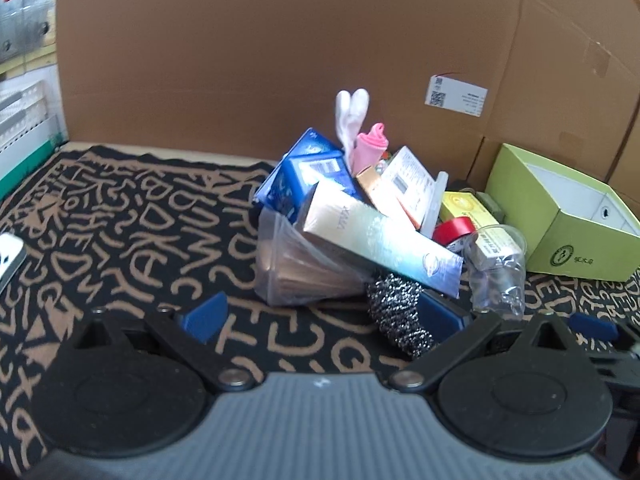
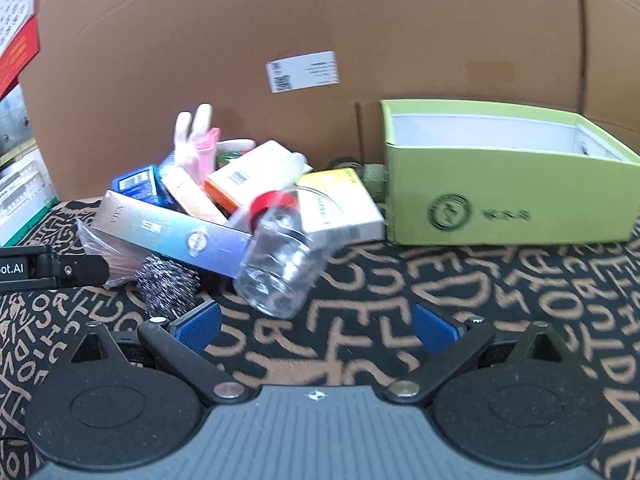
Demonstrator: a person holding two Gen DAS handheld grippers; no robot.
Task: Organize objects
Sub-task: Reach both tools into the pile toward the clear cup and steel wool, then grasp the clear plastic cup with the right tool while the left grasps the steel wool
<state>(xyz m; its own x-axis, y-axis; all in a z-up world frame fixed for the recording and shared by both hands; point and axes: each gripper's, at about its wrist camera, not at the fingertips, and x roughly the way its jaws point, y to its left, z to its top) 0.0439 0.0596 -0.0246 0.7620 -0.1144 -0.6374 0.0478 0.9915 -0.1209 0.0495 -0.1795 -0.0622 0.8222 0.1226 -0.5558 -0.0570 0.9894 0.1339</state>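
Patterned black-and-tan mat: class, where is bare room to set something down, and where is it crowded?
Free: the mat left of the pile, and the stretch in front of the green cardboard box. Crowded: around the clear plastic jar, steel scourer and long silver carton.

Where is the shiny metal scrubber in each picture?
Left wrist view: the scrubber sits low and right of centre, against the right finger.
Right wrist view: the scrubber sits left of centre, under the long box.
Shared landmark: the green box, to the right in both.
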